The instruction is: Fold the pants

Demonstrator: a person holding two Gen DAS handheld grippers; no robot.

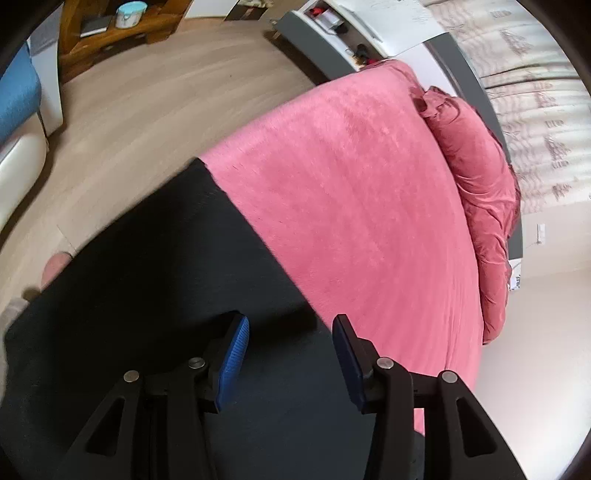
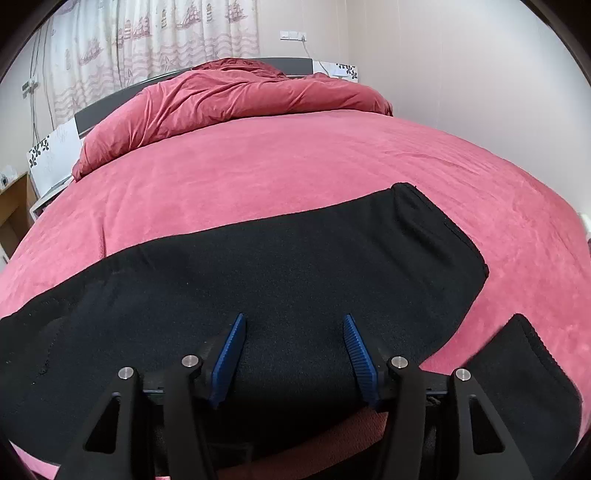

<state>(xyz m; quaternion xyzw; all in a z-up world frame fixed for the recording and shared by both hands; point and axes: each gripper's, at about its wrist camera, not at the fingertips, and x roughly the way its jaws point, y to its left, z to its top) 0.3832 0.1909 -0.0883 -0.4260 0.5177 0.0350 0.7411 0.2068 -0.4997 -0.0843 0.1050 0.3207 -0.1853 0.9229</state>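
Observation:
Black pants point(image 2: 258, 280) lie spread flat on a pink bed cover point(image 2: 258, 166). One leg reaches toward the right and ends in a hem point(image 2: 439, 229); a second leg end point(image 2: 524, 369) lies at the lower right. In the left wrist view the pants point(image 1: 147, 295) fill the lower left, hanging over the bed's edge. My left gripper point(image 1: 290, 328) is open just above the black cloth. My right gripper point(image 2: 293, 325) is open over the pants, holding nothing.
A crumpled red duvet point(image 2: 229, 96) lies at the head of the bed by a grey headboard point(image 2: 99, 107). Wood floor point(image 1: 147, 92), a wooden shelf point(image 1: 122, 33) and a blue chair point(image 1: 18, 96) lie beyond the bed. Curtains point(image 2: 147, 37) and walls stand behind.

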